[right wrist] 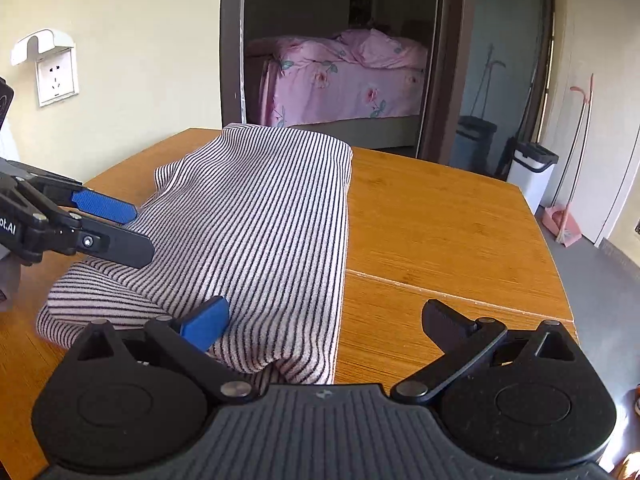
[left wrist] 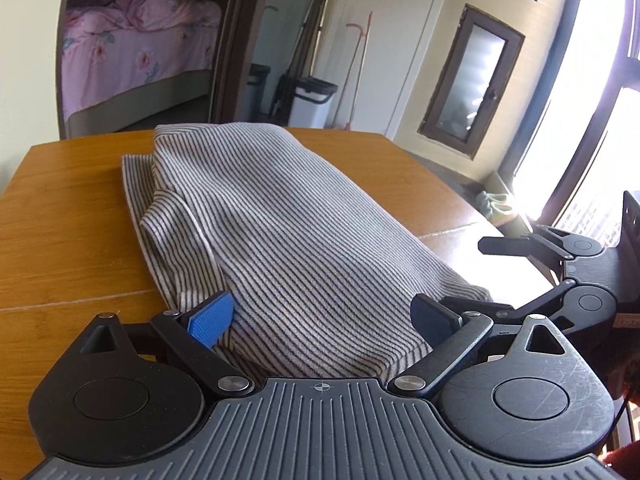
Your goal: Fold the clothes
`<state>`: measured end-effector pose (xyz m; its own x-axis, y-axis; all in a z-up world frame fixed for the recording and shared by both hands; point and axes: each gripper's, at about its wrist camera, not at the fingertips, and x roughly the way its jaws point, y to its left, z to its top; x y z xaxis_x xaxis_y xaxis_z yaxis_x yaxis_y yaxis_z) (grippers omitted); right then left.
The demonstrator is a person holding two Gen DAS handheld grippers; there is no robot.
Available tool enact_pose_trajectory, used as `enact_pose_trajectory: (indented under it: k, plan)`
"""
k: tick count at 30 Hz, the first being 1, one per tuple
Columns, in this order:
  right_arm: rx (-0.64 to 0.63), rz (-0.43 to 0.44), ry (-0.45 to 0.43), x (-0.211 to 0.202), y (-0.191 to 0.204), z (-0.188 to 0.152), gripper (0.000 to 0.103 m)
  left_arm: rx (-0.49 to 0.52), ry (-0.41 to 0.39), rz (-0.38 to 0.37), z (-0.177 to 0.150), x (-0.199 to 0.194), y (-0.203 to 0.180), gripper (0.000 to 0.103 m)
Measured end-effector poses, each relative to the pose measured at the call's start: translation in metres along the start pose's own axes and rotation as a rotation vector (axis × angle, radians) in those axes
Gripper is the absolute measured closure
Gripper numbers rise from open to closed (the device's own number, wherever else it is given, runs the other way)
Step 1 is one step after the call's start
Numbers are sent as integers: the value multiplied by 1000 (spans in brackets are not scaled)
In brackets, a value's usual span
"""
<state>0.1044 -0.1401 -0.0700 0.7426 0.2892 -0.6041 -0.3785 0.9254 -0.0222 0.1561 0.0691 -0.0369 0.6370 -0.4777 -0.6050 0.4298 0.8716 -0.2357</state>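
A white garment with thin dark stripes [left wrist: 272, 220] lies folded lengthwise on the wooden table [left wrist: 72, 220]. My left gripper [left wrist: 322, 314] is open, its fingers spread wide over the garment's near end. My right gripper [right wrist: 326, 320] is open too, its blue pad [right wrist: 206, 322] on the cloth's near right corner [right wrist: 304, 368] and its other finger over bare wood. The garment [right wrist: 264, 216] runs away from me in the right wrist view. The left gripper [right wrist: 116, 228] shows there at the left edge. The right gripper [left wrist: 496, 276] shows at the right of the left wrist view.
The table's far edge [right wrist: 440, 168] faces a doorway with a bed under a pink floral cover [right wrist: 344, 76]. White bins [right wrist: 534, 176] and brooms stand on the floor beyond. A wall socket [right wrist: 56, 78] is on the left wall. A bright window [left wrist: 592, 140] lies to the right.
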Motion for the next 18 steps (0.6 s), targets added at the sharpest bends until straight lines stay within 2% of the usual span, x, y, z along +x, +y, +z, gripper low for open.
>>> enact_pose_trajectory:
  k: [5,7,11,15,18]
  plan:
    - [-36,18,59,-6,0,-10,0,32,22,20,-12,-3,1,4]
    - [-72,-1,60,-9,6,-15,0,24,29,17,-16,-6,2,4]
    - [-56,-42,-43,-26,10,-10,0,2,6,39,-18,-19,10,4]
    - [57,-31,-188,-44,-1,9,0,-10,-20,111,-18,-32,16,2]
    - [142,-19,-170,-32,-9,18,0,-36,-35,175,-19,-40,19,2]
